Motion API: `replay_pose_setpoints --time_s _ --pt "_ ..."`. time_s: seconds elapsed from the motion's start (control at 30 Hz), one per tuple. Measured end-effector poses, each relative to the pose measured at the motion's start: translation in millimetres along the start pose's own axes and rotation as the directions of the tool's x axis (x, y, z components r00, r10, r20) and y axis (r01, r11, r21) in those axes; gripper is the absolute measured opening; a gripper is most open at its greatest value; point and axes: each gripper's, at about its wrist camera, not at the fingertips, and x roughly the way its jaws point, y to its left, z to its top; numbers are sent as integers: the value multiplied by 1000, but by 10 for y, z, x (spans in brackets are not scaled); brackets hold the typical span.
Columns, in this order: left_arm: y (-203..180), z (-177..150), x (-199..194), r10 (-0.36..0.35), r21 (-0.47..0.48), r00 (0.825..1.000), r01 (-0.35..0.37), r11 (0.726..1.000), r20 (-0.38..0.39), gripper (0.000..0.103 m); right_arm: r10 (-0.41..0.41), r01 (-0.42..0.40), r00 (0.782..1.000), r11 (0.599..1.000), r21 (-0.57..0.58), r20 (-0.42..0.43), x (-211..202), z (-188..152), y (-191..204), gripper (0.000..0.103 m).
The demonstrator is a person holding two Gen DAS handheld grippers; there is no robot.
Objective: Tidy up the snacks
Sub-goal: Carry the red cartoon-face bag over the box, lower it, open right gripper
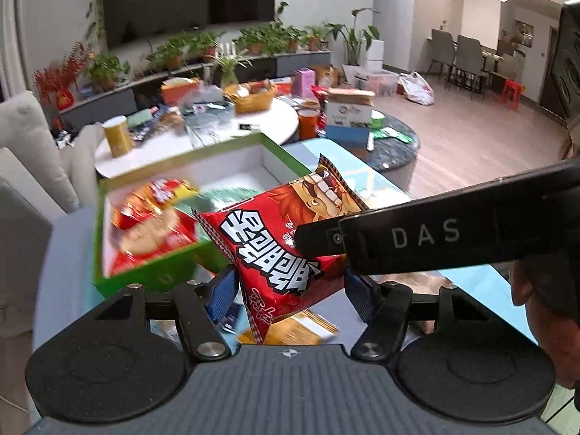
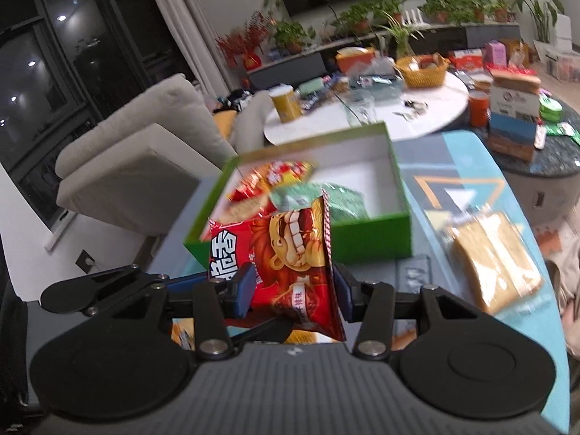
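Red snack packet (image 1: 279, 239), printed with a cartoon face and bold white characters, hangs in the air just in front of the green box (image 1: 145, 272), above the pale blue table (image 1: 326, 152). Both grippers have it: the left gripper (image 1: 290, 286) has its blue pads on either side of the packet's lower part, closed against it, and the right gripper (image 2: 291, 290) clamps the same packet (image 2: 286, 253) between its own blue pads, seen from the right wrist view. In the left view a black finger marked DAS crosses from the right and presses on the packet's face.

Inside the box (image 2: 366, 235), which is white within, lie a red and yellow snack bag (image 2: 275, 177) toward the far left and a green packet (image 2: 326, 199) beside it. A clear bag of sliced bread (image 2: 496, 257) lies on the table right of the box. An orange packet (image 1: 301, 330) shows on the table under the held one
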Motion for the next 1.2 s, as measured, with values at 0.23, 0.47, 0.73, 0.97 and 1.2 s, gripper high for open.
replay_pose_setpoints --time_s 0.23,0.47,0.73,0.97,1.2 --pt "238 145 50 52 -10 998 -52 999 30 62 12 -12 1000 1000 -4 23 180 214 136 48" --pt "449 283 220 61 -34 998 -60 998 29 62 5 -5 999 1000 -5 32 370 349 171 48" --pt "568 451 437 72 -22 997 -72 997 23 62 9 -11 999 999 32 41 518 475 92 48" --pt "621 578 577 76 -21 997 -75 997 27 62 7 -9 999 999 50 47 637 639 33 48" --pt "697 698 725 75 -25 997 -75 997 18 62 8 -11 999 998 68 44 769 759 -50 48"
